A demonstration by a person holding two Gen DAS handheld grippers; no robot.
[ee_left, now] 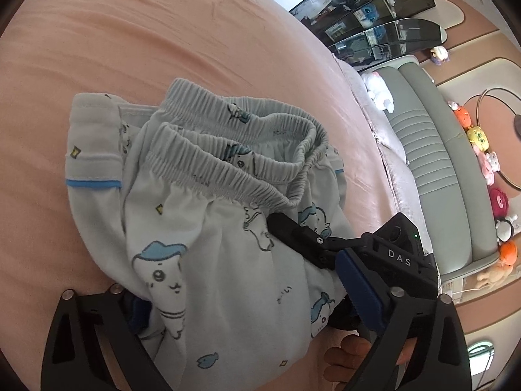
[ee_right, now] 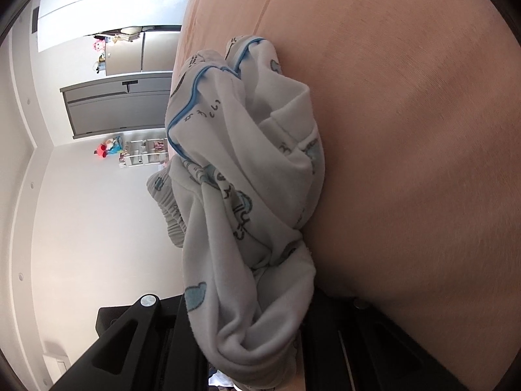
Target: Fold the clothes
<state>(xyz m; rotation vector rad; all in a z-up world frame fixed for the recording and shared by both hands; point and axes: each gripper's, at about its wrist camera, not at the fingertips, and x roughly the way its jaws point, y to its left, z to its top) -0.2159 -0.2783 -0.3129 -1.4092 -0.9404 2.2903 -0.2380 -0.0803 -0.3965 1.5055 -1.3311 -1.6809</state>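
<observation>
On the left, the peach bedsheet spreads wide and lightly creased, and the pale printed clothes lie bunched on it. A flat folded piece with a blue stripe sits at the left of the heap; the shorts with the gathered elastic waistband lie partly over it, the waistband gaping open toward the top.

The left gripper stands with its jaws spread wide, one finger at the lower left edge of the cloth and the blue-padded one at the lower right; the fabric lies between them, but the pads do not press on it.

Further right, the right gripper reaches in from the side, its black tip on the cloth just under the waistband. In its own wrist view the right gripper has its jaws closed tight on a twisted bunch of the clothes.

At the far right are a grey padded headboard and a row of plush toys.
</observation>
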